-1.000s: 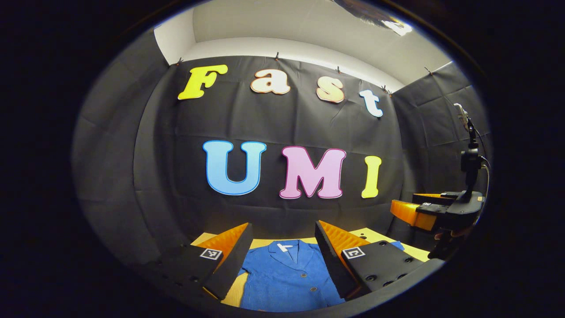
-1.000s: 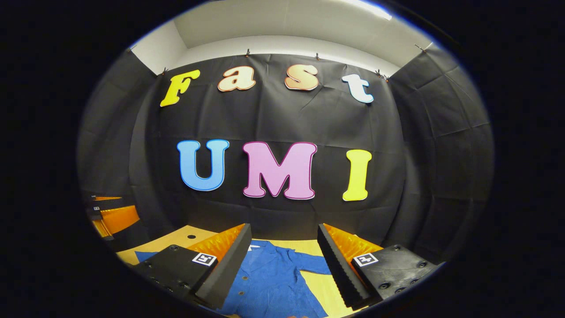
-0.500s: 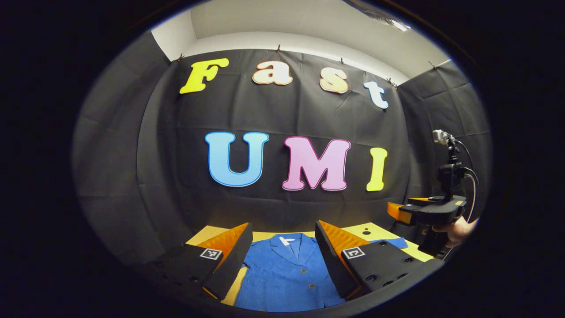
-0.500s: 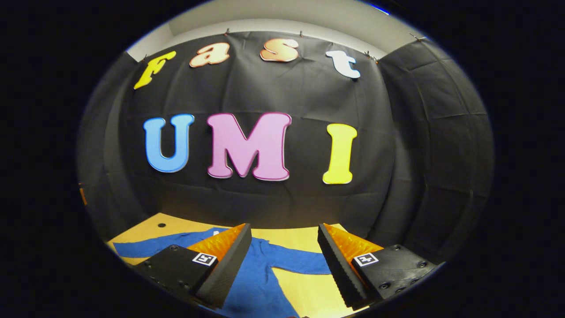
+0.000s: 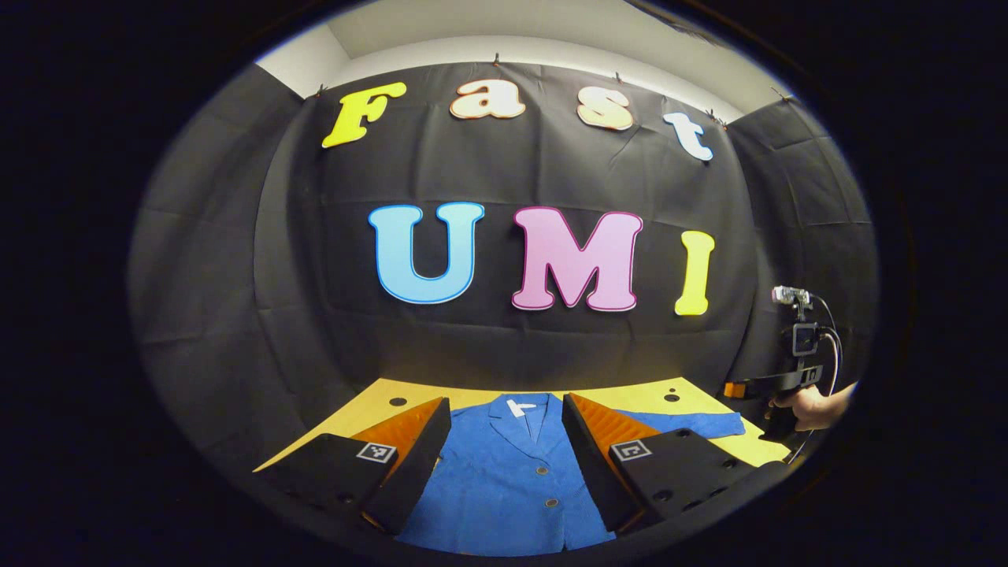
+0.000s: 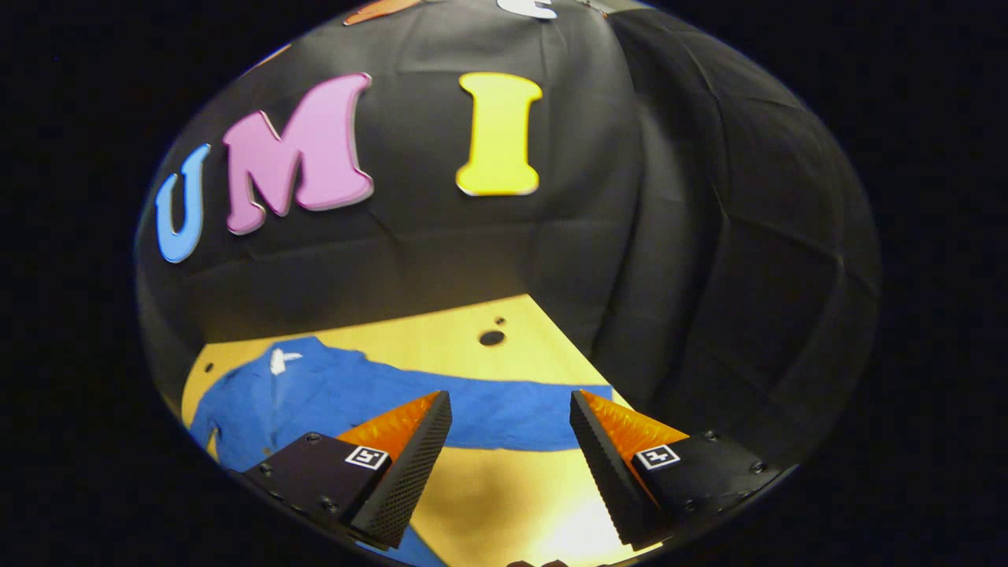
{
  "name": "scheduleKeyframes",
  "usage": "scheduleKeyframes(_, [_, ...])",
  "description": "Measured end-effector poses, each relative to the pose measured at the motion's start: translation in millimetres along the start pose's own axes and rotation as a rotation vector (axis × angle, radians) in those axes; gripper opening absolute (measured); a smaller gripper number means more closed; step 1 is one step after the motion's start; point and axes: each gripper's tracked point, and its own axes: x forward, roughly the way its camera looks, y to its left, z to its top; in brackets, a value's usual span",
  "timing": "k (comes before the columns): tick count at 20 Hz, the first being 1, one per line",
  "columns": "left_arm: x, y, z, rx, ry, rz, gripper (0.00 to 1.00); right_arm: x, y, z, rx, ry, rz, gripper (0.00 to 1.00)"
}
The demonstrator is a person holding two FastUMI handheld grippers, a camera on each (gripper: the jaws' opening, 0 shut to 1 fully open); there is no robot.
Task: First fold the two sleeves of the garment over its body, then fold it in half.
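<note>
We see the jacket (image 5: 504, 480) lying flat on the surface (image 6: 441, 339), its right sleeve (image 6: 504, 409) stretched out toward 3 o'clock. Nothing is folded yet. Both the left gripper (image 5: 504, 461) and the right gripper (image 6: 508, 465) hang above with jaws apart, empty.

Looks like a small recording booth in a lab, not a home: black cloth wall (image 5: 236, 260) hung across the back and sides, a strip of white ceiling (image 5: 551, 31) at the top, and a bare yellow surface (image 6: 441, 346) with drilled holes at the bottom.
</note>
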Motion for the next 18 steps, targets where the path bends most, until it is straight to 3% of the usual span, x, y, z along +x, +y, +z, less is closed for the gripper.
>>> scheduleKeyframes(5, [9.5, -25.7, -13.9, -0.006, 0.053, -0.02, 0.81, 61.0, -55.2, -65.4, 0.067, 0.228, -0.097, 0.97])
scheduleKeyframes(9, [14.6, -29.7, -13.9, 0.017, 0.068, -0.008, 0.81, 94.0, -77.1, -85.5, 0.117, 0.261, -0.184, 0.98])
scheduleKeyframes(15, [28.3, -49.4, -14.2, -0.011, 0.094, -0.036, 0.81, 107.0, -71.9, -120.9, 0.071, 0.418, -0.142, 0.98])
scheduleKeyframes(18, [32.5, -60.9, -3.7, -0.011, 0.07, -0.064, 0.81, 114.3, -71.2, -120.0, 0.134, 0.399, -0.133, 0.94])
